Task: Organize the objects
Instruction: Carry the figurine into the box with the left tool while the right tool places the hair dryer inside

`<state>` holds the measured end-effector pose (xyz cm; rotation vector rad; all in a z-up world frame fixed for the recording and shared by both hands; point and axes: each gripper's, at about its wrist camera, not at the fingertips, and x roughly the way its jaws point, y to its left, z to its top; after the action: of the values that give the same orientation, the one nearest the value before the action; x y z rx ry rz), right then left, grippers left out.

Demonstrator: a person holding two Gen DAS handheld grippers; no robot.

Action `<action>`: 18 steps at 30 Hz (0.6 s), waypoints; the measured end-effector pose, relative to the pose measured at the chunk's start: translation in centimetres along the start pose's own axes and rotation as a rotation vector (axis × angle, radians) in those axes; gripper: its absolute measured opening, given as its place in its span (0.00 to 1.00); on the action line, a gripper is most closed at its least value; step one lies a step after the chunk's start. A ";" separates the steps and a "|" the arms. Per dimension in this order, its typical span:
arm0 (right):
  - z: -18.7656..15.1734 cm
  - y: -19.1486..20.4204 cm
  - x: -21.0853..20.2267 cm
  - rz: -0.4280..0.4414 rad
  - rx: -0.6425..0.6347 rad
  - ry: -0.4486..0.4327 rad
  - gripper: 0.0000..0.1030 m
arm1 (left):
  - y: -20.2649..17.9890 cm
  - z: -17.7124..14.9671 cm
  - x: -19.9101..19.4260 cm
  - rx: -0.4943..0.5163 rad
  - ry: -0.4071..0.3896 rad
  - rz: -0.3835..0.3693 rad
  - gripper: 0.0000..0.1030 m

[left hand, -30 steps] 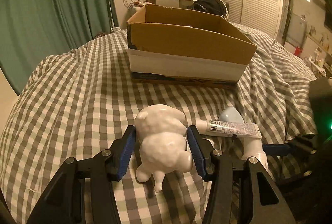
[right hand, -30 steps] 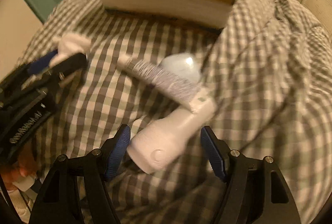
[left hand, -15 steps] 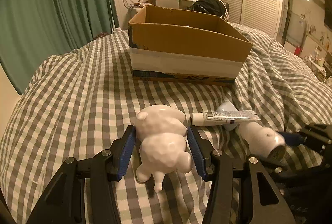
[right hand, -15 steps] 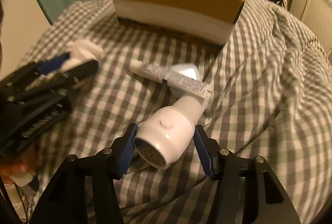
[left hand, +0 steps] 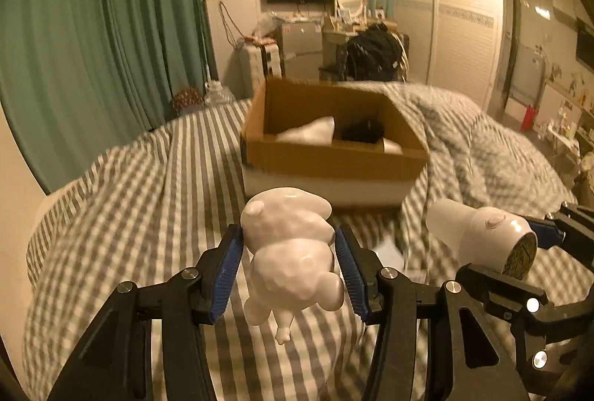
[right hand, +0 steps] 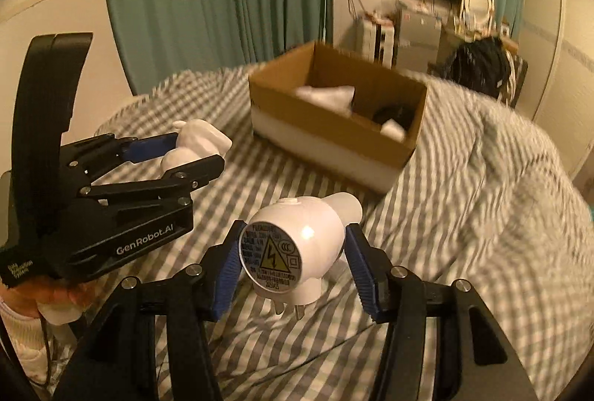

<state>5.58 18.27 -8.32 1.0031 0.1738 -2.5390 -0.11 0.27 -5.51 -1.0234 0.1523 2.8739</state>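
Observation:
My left gripper (left hand: 289,265) is shut on a white animal figurine (left hand: 289,252) and holds it above the checked bedspread; it also shows in the right wrist view (right hand: 196,141). My right gripper (right hand: 293,263) is shut on a white plug-in device (right hand: 297,237) with a round warning label and prongs, also lifted; it shows in the left wrist view (left hand: 482,237). An open cardboard box (left hand: 334,159) stands ahead on the bed, also seen in the right wrist view (right hand: 334,126). It holds white and black items.
The checked bedspread (left hand: 130,215) covers the bed. A pale item (left hand: 388,248) lies on it below the grippers. Green curtains (left hand: 92,48) hang on the left. A dresser with clutter and a dark bag (left hand: 371,52) stand behind the box.
Both grippers have risen off the bed with their objects. The figurine and the white device now hang above the bedspread, and the box's inside has come into view.

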 end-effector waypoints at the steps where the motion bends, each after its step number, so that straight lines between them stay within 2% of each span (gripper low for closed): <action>1: 0.5 -0.3 -0.1 0.002 -0.003 -0.010 0.51 | 0.0 0.7 -0.1 -0.005 -0.009 -0.001 0.50; 9: 5.4 -2.9 -0.4 -0.019 -0.017 -0.088 0.51 | -0.6 6.7 1.1 -0.002 -0.084 -0.004 0.50; 18: 11.8 -6.4 1.5 -0.023 0.009 -0.160 0.51 | 0.1 13.0 5.4 0.031 -0.124 0.001 0.50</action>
<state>-5.41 20.60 -0.88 0.8001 0.1285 -2.6289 -12.37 2.07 1.09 -0.8377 0.1880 2.9156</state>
